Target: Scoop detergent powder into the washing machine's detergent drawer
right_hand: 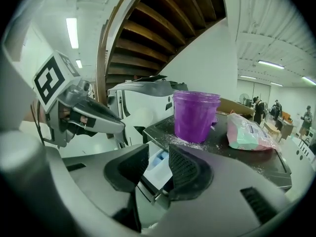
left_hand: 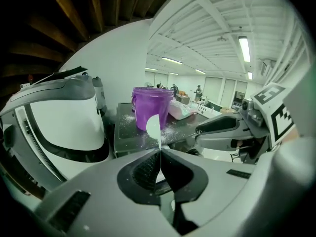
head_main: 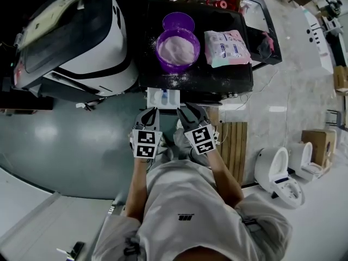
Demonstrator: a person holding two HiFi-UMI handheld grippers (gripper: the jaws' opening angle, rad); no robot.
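The dark, flat-topped washing machine stands right in front of the person. Beside it on the left sits a rounded, glossy white appliance with black trim and a tinted lid. Off to the right, on the pale polished floor, are two white toilets and a slatted wooden mat.

On the machine's top stands a translucent purple plastic bucket, filled with fine white powder. Its round lid lies just behind it, and a soft pink and mint bag lies to its right. Loose grains are scattered around the bucket's base. The white plastic detergent drawer juts out of the machine's front edge, with a blue insert inside.

The left gripper has its ribbed pads pinched together on the thin handle of a white scoop, whose rounded bowl shows edge-on. The right gripper has its pads a little apart with nothing between them, and the drawer is visible through the gap. Both hover just short of the drawer.
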